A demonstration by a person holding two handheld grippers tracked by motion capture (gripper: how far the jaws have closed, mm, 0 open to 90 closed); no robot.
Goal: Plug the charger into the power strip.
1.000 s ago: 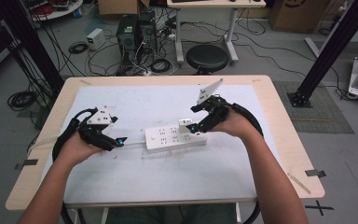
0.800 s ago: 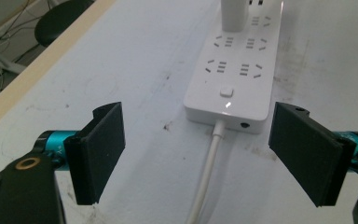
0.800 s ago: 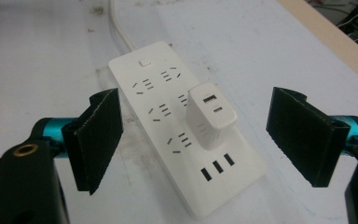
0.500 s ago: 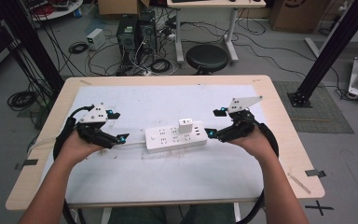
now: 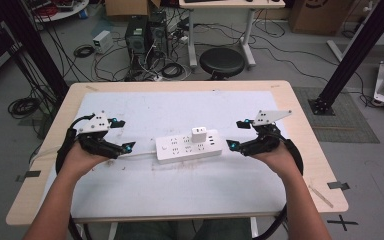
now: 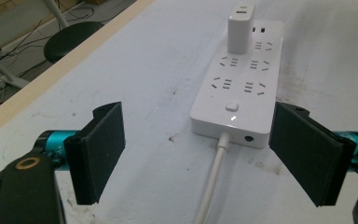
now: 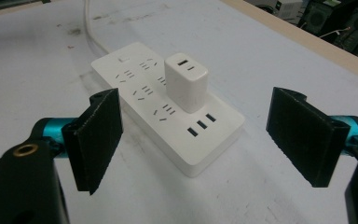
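The strip [image 5: 189, 147] lies mid-table, well clear of every edge, with the charger [image 5: 198, 134] plugged upright into it nearer the right end. Our left gripper [image 5: 121, 135] and right gripper [image 5: 239, 134] flank it, both jaws wide and empty. We judge both light, rigid, smooth plastic; the charger's flat sides suit the pads, the strip needing holding down. No readable writing.

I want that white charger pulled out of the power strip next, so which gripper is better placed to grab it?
Probably the right gripper: the charger sits toward its end of the power strip, between its open jaws. The left gripper, also open, faces the cable end and could steady the strip.
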